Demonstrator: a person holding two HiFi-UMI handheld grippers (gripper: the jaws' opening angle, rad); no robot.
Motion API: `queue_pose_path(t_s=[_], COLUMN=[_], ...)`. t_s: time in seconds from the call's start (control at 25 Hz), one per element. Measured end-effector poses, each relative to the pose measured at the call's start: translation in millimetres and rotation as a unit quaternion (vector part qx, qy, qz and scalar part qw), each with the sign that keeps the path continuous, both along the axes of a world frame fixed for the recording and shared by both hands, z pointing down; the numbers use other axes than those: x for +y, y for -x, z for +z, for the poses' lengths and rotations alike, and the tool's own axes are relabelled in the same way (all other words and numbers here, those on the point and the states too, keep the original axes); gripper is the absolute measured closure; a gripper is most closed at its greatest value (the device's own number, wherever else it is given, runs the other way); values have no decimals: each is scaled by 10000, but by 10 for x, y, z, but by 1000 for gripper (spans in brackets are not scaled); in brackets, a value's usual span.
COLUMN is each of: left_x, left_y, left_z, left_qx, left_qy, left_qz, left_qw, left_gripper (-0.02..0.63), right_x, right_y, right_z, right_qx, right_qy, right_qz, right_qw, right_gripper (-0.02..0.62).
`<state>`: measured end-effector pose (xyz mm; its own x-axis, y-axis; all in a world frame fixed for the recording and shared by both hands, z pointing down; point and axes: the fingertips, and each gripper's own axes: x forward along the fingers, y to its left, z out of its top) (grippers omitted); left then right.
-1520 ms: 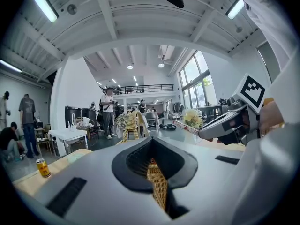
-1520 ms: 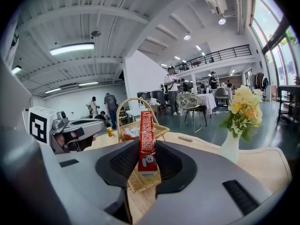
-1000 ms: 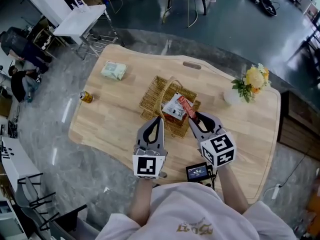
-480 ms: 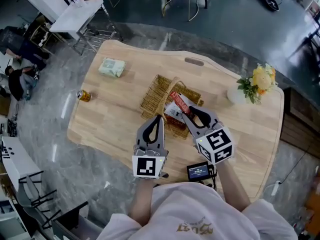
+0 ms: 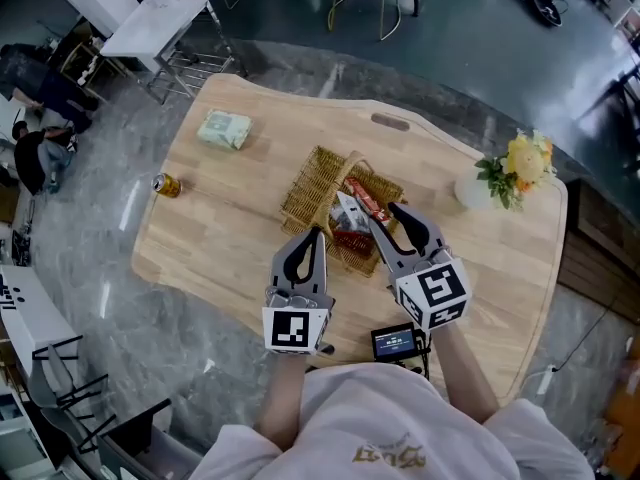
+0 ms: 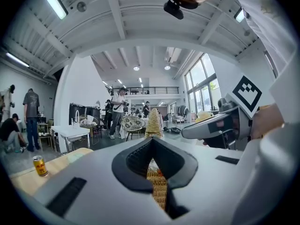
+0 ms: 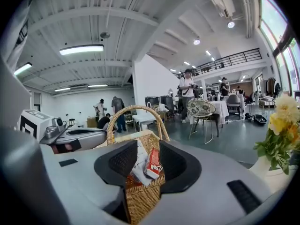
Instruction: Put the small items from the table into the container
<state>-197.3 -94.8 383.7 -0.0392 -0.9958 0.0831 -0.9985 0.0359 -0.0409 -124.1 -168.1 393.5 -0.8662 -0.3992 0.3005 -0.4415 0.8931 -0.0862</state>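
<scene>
A woven wicker basket [image 5: 305, 190] with a hoop handle stands mid-table. In it lie a white packet [image 5: 348, 213] and a red snack bar [image 5: 364, 199]. My right gripper [image 5: 383, 218] hovers at the basket's near right rim, and its jaws are opening. In the right gripper view the red bar [image 7: 153, 163] and white packet [image 7: 138, 168] rest in the basket [image 7: 140, 198] between the jaws of the right gripper [image 7: 143, 161], and the pads do not press on them. My left gripper [image 5: 312, 234] is shut and empty just short of the basket's near edge; in its own view the left gripper [image 6: 152, 142] shows the wicker through the slit.
A pale green packet [image 5: 224, 129] lies at the table's far left. A small can [image 5: 166, 185] stands by the left edge, and a vase of yellow flowers [image 5: 512, 168] stands at the right. A small black device [image 5: 394, 343] sits by the near edge of the wooden table [image 5: 230, 238].
My right gripper moved the red bar left over the basket, then its jaws widened and the bar now lies inside. The left gripper stayed put.
</scene>
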Motion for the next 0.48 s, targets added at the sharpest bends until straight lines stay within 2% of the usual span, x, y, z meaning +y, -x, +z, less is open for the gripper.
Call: queue_pose_path(t_s=[0.12, 0.48], left_x=[21, 93], left_y=[25, -2], left_z=[51, 6], left_qx=[-136, -63], left_qy=[-124, -155], left_qz=[32, -10], left_qw=[9998, 9999], left_gripper=[612, 612], right_x=[3, 87], right_y=[-46, -233], right_z=[8, 4], right_qx=[-29, 20], right_qy=[105, 11], right_qz=[31, 221], right_qw=[9999, 9998], right_gripper=[453, 454])
